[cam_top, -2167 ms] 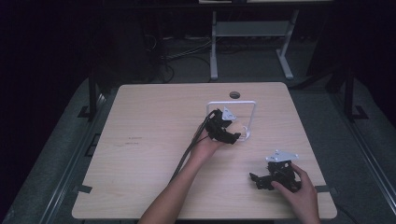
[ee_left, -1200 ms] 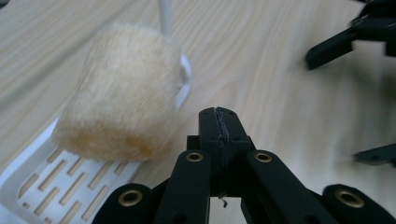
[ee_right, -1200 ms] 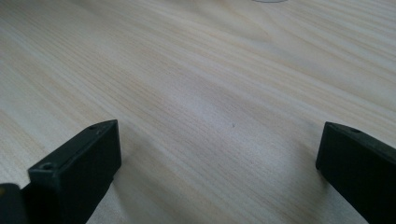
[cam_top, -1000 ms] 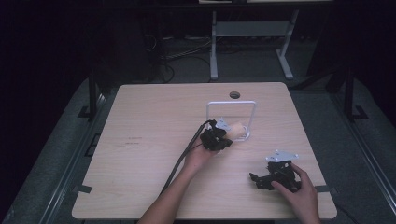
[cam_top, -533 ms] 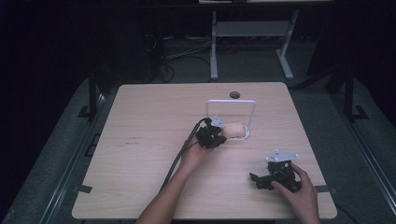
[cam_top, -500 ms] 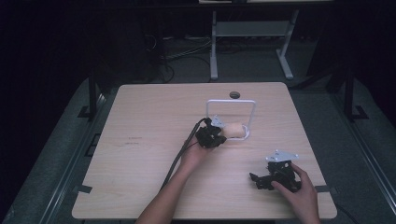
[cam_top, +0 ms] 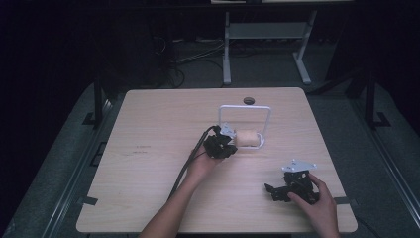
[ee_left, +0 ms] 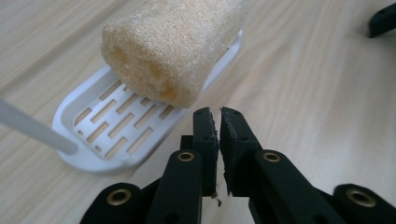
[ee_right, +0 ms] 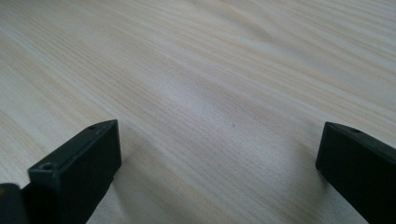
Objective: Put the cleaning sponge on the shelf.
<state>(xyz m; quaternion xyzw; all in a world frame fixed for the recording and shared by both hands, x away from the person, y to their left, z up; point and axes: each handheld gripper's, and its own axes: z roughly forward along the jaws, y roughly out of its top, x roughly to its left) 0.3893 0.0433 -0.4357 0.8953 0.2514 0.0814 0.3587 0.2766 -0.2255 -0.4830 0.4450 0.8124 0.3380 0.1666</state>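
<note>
The left tool (ee_left: 218,114) has its two black jaws almost shut, with only a thin slit between them, and they have just begun to open. Nothing is held between them. The yellow, rough loofah sponge roll (ee_left: 175,46) lies right in front of the left tool's tips, a little up and to their left. It rests on the white plastic tray with slots (ee_left: 109,133), and one end hangs over the tray's far edge. Its long side points away from the tool, so the tool faces its round end.

The right tool (cam_top: 291,186) rests on the light wood table (cam_top: 163,124), well apart from the sponge, jaws wide open and empty. The left tool is much nearer.

There is one sponge, one tray and two tools.
</note>
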